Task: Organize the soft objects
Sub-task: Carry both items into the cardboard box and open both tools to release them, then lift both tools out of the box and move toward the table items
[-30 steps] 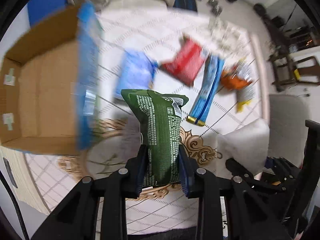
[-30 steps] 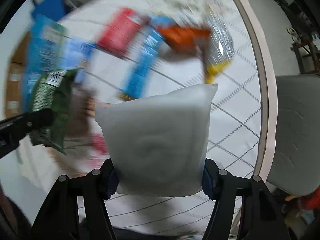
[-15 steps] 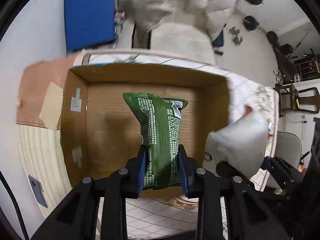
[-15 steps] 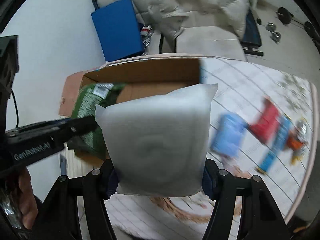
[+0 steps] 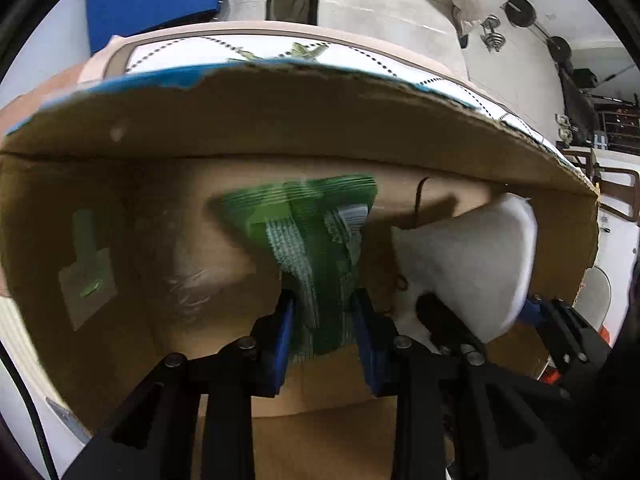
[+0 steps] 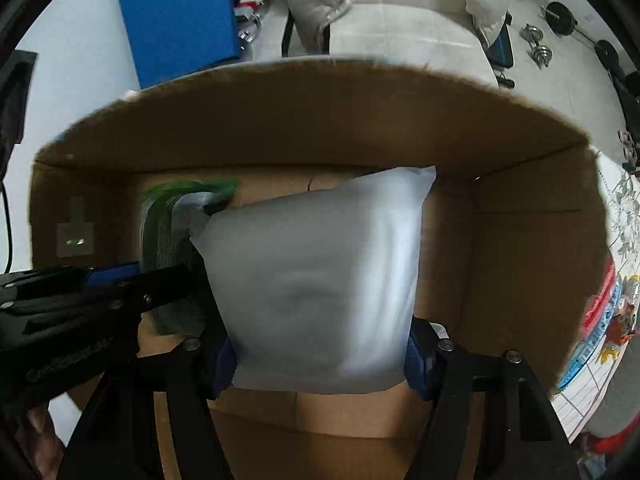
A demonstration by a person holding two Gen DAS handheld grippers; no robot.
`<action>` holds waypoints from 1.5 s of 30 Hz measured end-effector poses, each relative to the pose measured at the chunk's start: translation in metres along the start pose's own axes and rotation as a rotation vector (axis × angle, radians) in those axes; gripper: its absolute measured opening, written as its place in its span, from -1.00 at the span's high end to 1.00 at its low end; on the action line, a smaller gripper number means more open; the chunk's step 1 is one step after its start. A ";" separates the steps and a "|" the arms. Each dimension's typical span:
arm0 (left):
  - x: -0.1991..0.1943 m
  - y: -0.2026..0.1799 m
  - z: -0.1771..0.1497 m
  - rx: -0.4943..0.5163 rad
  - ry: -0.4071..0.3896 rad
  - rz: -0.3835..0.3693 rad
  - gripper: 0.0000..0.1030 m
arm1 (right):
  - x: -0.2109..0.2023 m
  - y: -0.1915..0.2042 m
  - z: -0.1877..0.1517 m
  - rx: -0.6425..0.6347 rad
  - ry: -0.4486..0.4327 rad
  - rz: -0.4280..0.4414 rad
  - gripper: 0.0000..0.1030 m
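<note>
Left wrist view: both packs inside the cardboard box [image 5: 280, 128].
Left claw [image 5: 325, 334] clamped on green snack bag [image 5: 316, 240]; right claw [image 6: 320, 360] clamped on white pouch [image 6: 320, 272], just beside, over box floor.

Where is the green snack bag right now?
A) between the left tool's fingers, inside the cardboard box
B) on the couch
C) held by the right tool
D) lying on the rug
A: the green snack bag sits between the left tool's fingers, surrounded by the cardboard box walls.
</note>
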State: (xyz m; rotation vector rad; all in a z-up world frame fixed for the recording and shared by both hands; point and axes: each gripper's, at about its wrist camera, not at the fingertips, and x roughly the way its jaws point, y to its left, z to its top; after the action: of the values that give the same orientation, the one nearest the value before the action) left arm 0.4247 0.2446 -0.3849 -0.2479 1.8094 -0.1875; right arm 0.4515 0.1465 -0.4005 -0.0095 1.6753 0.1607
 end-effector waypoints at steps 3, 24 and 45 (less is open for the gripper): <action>0.000 -0.002 0.000 0.012 0.003 0.005 0.48 | 0.013 0.000 0.003 0.010 0.013 -0.001 -0.35; -0.066 -0.003 -0.035 -0.016 -0.196 0.148 -0.91 | -0.019 0.002 -0.032 -0.074 -0.039 -0.088 -1.00; -0.139 -0.038 -0.192 0.004 -0.537 0.248 -0.99 | -0.145 -0.010 -0.184 -0.054 -0.318 -0.038 -1.00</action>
State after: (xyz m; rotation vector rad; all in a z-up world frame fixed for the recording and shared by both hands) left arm 0.2748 0.2444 -0.1976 -0.0584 1.2906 0.0506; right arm 0.2873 0.1030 -0.2389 -0.0535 1.3525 0.1697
